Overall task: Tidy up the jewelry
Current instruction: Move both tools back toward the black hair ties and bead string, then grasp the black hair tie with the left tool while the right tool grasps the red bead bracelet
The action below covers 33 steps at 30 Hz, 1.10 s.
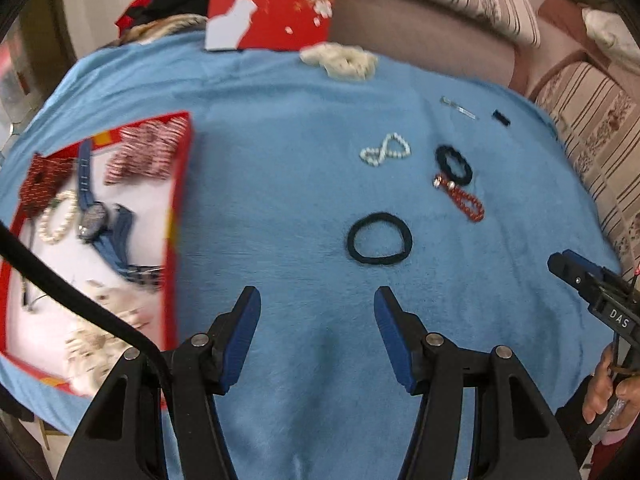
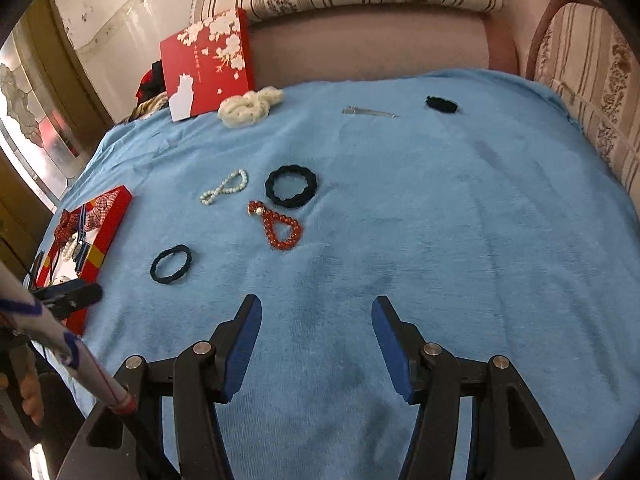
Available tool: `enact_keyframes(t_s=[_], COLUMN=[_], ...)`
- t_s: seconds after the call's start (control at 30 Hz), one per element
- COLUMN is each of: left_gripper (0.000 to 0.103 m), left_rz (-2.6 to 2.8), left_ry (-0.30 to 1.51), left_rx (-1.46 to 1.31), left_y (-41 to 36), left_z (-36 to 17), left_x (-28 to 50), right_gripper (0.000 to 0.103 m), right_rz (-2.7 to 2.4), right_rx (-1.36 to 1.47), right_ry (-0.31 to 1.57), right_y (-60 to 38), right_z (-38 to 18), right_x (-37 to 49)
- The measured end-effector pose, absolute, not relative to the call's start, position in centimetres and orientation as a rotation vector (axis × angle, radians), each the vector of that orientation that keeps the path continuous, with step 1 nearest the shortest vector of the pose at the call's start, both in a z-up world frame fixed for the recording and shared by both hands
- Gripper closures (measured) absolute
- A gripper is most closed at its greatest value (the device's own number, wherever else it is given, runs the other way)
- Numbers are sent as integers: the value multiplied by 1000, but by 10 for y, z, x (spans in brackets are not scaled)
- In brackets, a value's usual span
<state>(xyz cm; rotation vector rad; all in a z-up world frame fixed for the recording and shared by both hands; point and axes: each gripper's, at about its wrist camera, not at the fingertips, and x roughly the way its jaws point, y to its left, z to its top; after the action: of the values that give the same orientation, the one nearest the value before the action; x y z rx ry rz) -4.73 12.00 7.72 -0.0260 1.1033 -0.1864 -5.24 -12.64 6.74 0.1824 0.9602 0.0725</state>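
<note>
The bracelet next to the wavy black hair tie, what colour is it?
Red beads, with a white pearl at its clasp; clearest in the right wrist view.

The left hand-held gripper has black, angular linkage arms joined by round silver pivot screws, and its two fingers carry ribbed blue pads; a thick black cable runs across its left side. The right hand-held gripper is built the same way, black arms, silver screws and blue pads, and seen from the left wrist camera its body bears a small plate lettered "DAS". A pink sleeve cuff shows at the person's right hand.
</note>
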Motion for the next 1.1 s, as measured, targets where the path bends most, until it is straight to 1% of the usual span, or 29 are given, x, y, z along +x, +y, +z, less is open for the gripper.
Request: enact_keyframes(t_s=[0.1,0.2,0.37,0.47,0.53,0.6,0.73,0.77,0.8,0.83,0.87,0.9,0.93,1.1], left_gripper=[45,50,54,54,54,54,54,54,54,63,85,97,99,99], left_rz=[-192,-197,-203,-216,-228,-234,-220,-214,-208,-202,-204,-214,-225,-258], left_ry=[1135,1154,1167,1154,1151,1145,1107,1098,1088,1074,1068,1073,1082,1049], left_rx=[-36,-55,-65,-62,-66,-59,18,35,55,75,82,84,73,-14], left_y=[113,110,106,102,97,92,77,74,71,67,66,65,65,79], left_z=[60,49,36,35,33,31,26,24,23,23,24,26,28,54], left_x=[-32,-18,2,11,17,20,19,19,17,16,15,15,15,2], right_gripper=[41,41,41,42,45,51,55,62,74,85,94,94,94,94], right_rz=[90,104,114,106,106,111,108,112,116,124,133,134,137,165], right_rx=[180,173,166,163,166,164,120,114,112,114,116,115,116,157], right_ry=[971,979,989,996,1007,1022,1016,1012,1010,1010,1028,1027,1028,984], right_y=[-121,-117,-112,-111,-111,-109,-101,-99,-97,-96,-94,-92,-91,-87], right_z=[60,53,43,36,30,24,18,18,18,18,17,17,18,45], right_x=[-39,-24,3,20,29,39,47,47,48,48,50,50,50,36])
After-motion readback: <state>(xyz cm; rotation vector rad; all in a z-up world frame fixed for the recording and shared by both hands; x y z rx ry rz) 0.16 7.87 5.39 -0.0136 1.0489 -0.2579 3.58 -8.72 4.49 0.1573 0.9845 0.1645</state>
